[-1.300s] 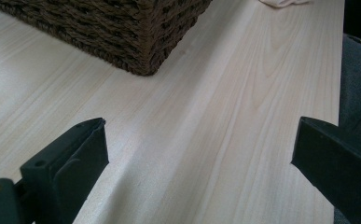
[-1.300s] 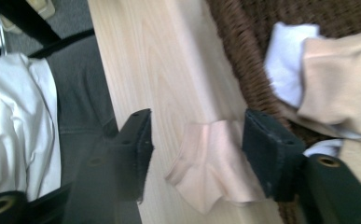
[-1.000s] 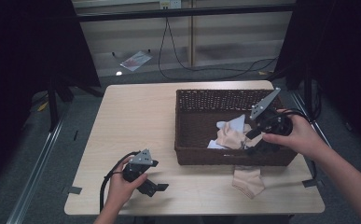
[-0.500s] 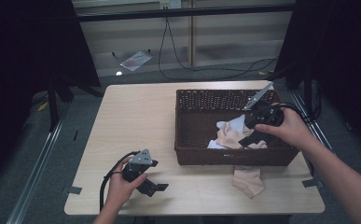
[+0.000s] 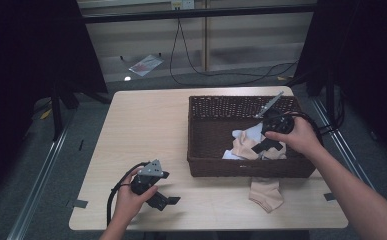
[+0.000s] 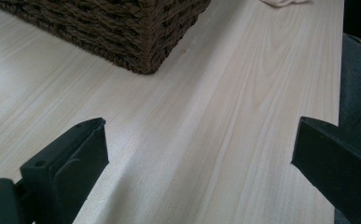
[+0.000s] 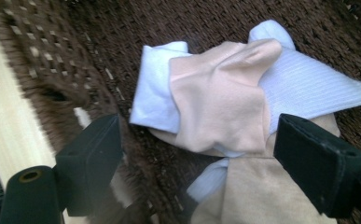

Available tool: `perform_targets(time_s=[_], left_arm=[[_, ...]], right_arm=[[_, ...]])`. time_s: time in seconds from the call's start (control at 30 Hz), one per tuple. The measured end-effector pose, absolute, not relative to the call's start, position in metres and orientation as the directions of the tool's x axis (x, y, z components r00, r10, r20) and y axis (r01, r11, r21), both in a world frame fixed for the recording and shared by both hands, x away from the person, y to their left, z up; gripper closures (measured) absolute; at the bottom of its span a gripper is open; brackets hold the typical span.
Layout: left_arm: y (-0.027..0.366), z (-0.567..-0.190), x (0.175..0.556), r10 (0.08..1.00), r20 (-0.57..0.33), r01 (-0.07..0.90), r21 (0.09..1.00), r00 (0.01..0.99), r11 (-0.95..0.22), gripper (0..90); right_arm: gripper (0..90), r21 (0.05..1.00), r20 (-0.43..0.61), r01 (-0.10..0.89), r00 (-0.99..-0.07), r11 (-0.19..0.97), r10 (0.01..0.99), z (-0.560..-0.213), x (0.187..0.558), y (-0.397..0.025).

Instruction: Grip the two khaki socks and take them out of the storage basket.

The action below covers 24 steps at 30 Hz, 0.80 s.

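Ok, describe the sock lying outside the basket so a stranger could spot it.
Find the brown wicker basket on the wooden table. Just in front of its near wall lies a beige sock, alone on bare wood, unlike the beige and white ones piled inside.

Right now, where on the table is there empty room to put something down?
The big bare patch is the table's left half, between its left edge and the wicker basket. Behind the basket there's only a thin strip. The front is crowded: the left hand-held gripper rests there, and a beige sock lies before the basket.
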<state>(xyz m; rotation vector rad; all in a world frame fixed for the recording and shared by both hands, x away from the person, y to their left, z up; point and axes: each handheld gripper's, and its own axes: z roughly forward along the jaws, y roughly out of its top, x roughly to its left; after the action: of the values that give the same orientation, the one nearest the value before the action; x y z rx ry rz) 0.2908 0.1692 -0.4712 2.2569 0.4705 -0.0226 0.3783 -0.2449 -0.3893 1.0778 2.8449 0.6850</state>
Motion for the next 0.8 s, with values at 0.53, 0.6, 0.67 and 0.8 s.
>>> perform_targets(time_s=[0.53,0.6,0.67,0.8], left_arm=[[0.169,-0.471,0.291,0.329,-0.169,0.344,0.725,0.929,-0.597,3.2],[0.169,-0.471,0.291,0.328,-0.167,0.342,0.723,0.93,-0.6,3.2],[0.169,-0.471,0.291,0.328,-0.17,0.344,0.722,0.929,-0.6,3.2],[0.169,-0.472,0.291,0.326,-0.17,0.342,0.725,0.93,-0.598,3.2]], right_arm=[[20.3,0.415,0.093,0.63,-0.747,0.657,0.658,-0.407,0.389,-0.241],[21.0,0.409,0.095,0.631,-0.747,0.659,0.657,-0.411,0.391,-0.239],[21.6,0.4,0.084,0.623,-0.755,0.672,0.651,-0.414,0.392,-0.237],[23.9,0.4,0.088,0.63,-0.749,0.665,0.657,-0.418,0.394,-0.235]])
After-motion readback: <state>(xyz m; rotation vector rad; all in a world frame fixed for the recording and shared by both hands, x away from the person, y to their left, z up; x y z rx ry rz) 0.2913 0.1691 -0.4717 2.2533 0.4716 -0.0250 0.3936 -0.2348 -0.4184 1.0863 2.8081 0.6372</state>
